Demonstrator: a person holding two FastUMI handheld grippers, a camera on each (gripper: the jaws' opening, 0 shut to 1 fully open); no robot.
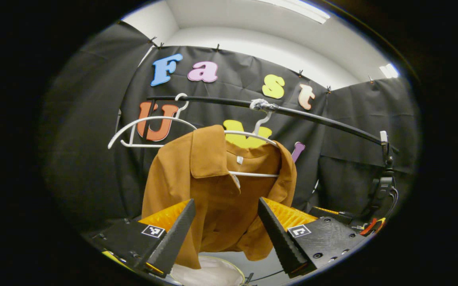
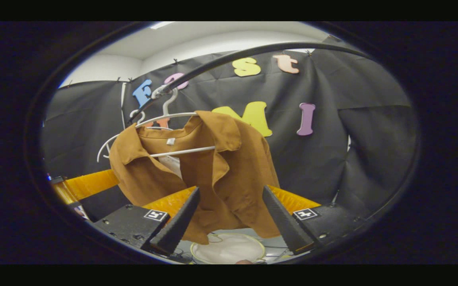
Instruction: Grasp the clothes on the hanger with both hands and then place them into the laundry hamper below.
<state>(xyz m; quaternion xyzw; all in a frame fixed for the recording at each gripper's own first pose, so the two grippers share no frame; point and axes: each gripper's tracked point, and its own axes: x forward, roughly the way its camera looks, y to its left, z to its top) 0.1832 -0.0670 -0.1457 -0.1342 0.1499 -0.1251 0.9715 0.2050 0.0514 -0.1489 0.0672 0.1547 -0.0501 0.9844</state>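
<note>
A brown collared shirt (image 1: 213,190) (image 2: 221,174) hangs on a white hanger (image 1: 253,174) (image 2: 181,151) from a black rail (image 1: 312,115) (image 2: 221,59). My left gripper (image 1: 226,206) stands open in front of the shirt's lower half, fingers apart on either side of the cloth without pressing it. My right gripper (image 2: 231,194) is open too, its fingers framing the shirt's right front panel. Below the shirt sits the white laundry hamper (image 1: 213,274) (image 2: 229,248), its round rim partly visible.
A second, bare white hanger (image 1: 145,131) (image 2: 111,145) hangs on the rail to the left of the shirt. A black stand with cables (image 1: 384,186) holds the rail's right end. Black cloth walls close in behind.
</note>
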